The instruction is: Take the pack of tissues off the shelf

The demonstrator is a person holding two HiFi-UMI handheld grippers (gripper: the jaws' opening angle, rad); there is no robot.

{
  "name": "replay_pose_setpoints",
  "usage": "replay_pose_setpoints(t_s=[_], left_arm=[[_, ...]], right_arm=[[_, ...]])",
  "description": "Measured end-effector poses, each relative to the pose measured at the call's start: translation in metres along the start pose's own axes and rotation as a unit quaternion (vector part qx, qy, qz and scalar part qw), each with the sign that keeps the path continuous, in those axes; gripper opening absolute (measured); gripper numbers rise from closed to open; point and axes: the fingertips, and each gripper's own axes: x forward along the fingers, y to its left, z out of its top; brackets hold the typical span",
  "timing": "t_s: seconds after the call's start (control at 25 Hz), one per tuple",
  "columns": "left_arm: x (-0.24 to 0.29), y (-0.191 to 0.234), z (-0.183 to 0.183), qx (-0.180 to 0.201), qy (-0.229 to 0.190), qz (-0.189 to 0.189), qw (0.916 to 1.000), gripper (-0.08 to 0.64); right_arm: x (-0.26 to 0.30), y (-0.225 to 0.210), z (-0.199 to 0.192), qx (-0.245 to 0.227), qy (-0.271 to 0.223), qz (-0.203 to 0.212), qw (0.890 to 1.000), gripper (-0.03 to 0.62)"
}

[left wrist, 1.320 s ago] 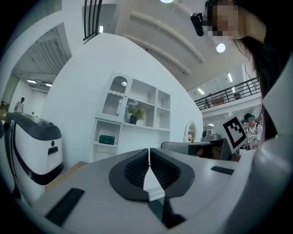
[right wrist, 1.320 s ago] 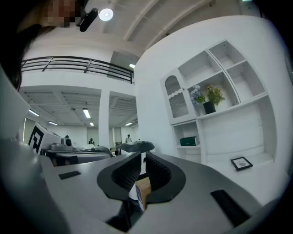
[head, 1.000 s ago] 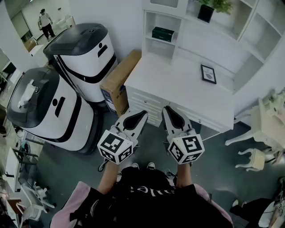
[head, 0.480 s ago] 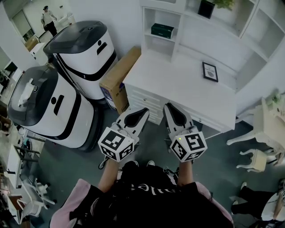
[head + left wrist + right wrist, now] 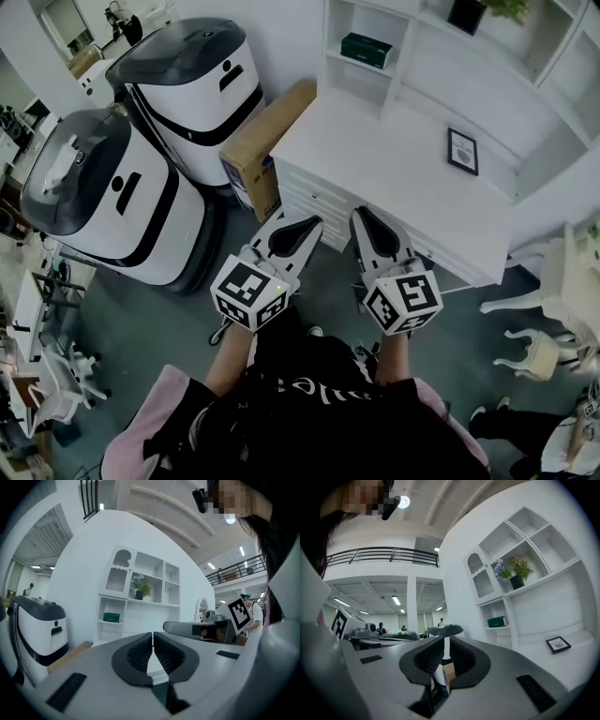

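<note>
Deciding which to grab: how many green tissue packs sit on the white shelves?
1: the dark green rectangular tissue pack, in the white shelf unit's lower-left compartment; none seen elsewhere.

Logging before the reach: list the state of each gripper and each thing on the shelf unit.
left gripper: shut, empty.
right gripper: shut, empty.
pack of tissues: on the shelf, untouched.
potted plant: upright, higher up.
picture frame: on the desk.
</note>
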Motion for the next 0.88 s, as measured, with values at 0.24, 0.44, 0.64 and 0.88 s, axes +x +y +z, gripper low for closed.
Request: replay_pose_setpoints(t_s=[0.24,0.44,0.64,0.88], left_arm=[[0.012,0.028,-0.003,-0.001,0.006,0.006,1.0,0.021],[0.034,0.069,-0.005,-0.004,0.004,-0.008,0.9999,0.021],[0.062,0.126,0.0,-0.006,0.004,-0.029,0.9996,0.021],[0.085,0.206,0.008,-0.001,0.008,-0.052,0.9986,0.021]], right_arm=[[0.03,-0.01,-0.004,0.003,0.002,0.008,1.0,0.064],[0.074,-0.026,-0.007,0.0,0.005,-0.004,1.0,0.066],[0.133,-0.042,-0.008,0.003,0.01,-0.023,1.0,0.066],[0.21,-0.059,-0.01,0.013,0.017,-0.06,0.998,0.066]])
